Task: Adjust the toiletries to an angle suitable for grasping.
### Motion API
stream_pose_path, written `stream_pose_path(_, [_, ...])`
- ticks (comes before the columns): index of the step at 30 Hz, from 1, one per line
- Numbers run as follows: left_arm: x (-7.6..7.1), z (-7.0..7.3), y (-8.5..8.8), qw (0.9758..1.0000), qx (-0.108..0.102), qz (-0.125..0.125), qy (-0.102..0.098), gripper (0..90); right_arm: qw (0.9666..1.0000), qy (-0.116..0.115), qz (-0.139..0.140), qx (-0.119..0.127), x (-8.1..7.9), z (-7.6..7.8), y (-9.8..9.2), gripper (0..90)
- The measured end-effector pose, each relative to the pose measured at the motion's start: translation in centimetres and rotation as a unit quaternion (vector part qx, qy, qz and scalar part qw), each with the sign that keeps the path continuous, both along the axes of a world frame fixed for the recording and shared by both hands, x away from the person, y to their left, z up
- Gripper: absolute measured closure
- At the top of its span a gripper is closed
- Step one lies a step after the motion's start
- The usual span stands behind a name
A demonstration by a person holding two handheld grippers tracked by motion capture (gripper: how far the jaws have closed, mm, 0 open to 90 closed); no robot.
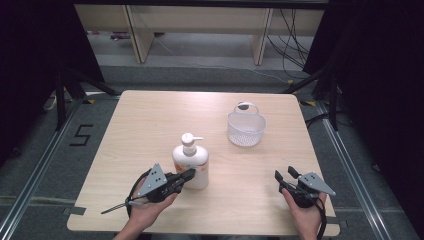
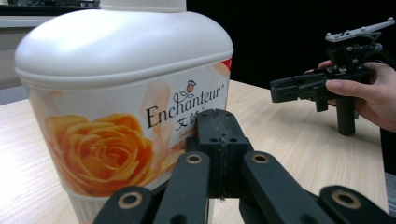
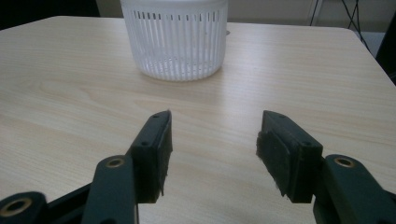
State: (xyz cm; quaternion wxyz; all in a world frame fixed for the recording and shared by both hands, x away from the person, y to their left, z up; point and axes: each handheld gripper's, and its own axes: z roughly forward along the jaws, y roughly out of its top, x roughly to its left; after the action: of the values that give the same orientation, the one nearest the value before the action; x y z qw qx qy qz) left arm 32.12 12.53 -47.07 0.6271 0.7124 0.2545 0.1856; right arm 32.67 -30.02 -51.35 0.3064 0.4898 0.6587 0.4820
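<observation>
Pale wood-grain surface (image 1: 150, 120), square, on a grey floor (image 1: 35, 165) with a black "5" marking (image 1: 81, 135) at its left; dark curtains (image 1: 30, 60) flank both sides, light wooden furniture legs (image 1: 137, 35) and loose cables (image 1: 290, 45) behind. High view: lotion bottle (image 1: 190, 161) upright near the front edge, left gripper (image 1: 189, 175) tips at its base; white slotted basket (image 1: 246, 126) well apart toward the back right; right gripper (image 1: 285, 176) at front right. Left gripper view: jaws closed together, empty, just in front of the bottle's rose label (image 2: 126, 140). Right gripper view: jaws spread wide, nothing between, basket (image 3: 173, 37) ahead.
</observation>
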Motion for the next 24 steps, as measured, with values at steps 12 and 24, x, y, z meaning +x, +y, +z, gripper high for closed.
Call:
stream_pose_path(12, [0.1,0.0,-0.2,0.9999,-0.008,0.01,0.0,89.6,0.9999,-0.009,-0.005,-0.009,0.0,-0.1,-0.1,42.9])
stream_pose_path(24, [-2.3,2.0,1.4,0.9978,-0.031,0.056,-0.02,61.7,1.0,-0.004,0.0,0.0,-0.2,0.0,0.0,39.8])
